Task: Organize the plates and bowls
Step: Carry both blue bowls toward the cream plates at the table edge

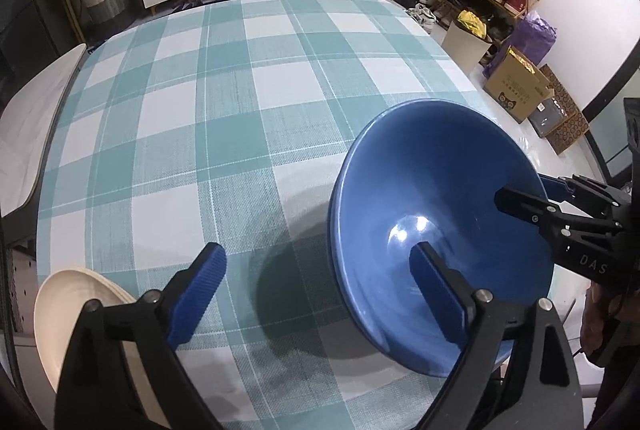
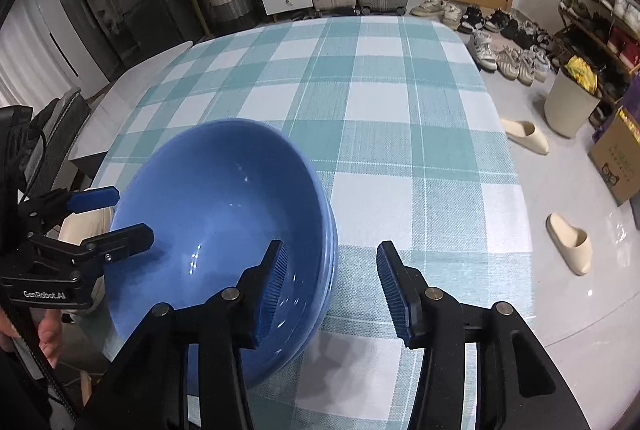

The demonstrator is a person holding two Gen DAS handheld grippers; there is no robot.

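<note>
While the blue bowls (image 2: 224, 230) sit nested on the checked tabletop (image 1: 224, 118) beside the cream plates (image 1: 80, 294), like stacked with like, both the left gripper (image 1: 320, 294) and right gripper (image 2: 332, 290) hold their jaws apart astride the rim, gripping nothing.

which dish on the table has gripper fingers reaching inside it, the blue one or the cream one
The glossy blue ceramic bowl: one finger of each gripper reaches over its rim. The cream ceramic plates sit untouched beside it, at the checked tablecloth's near edge.
</note>
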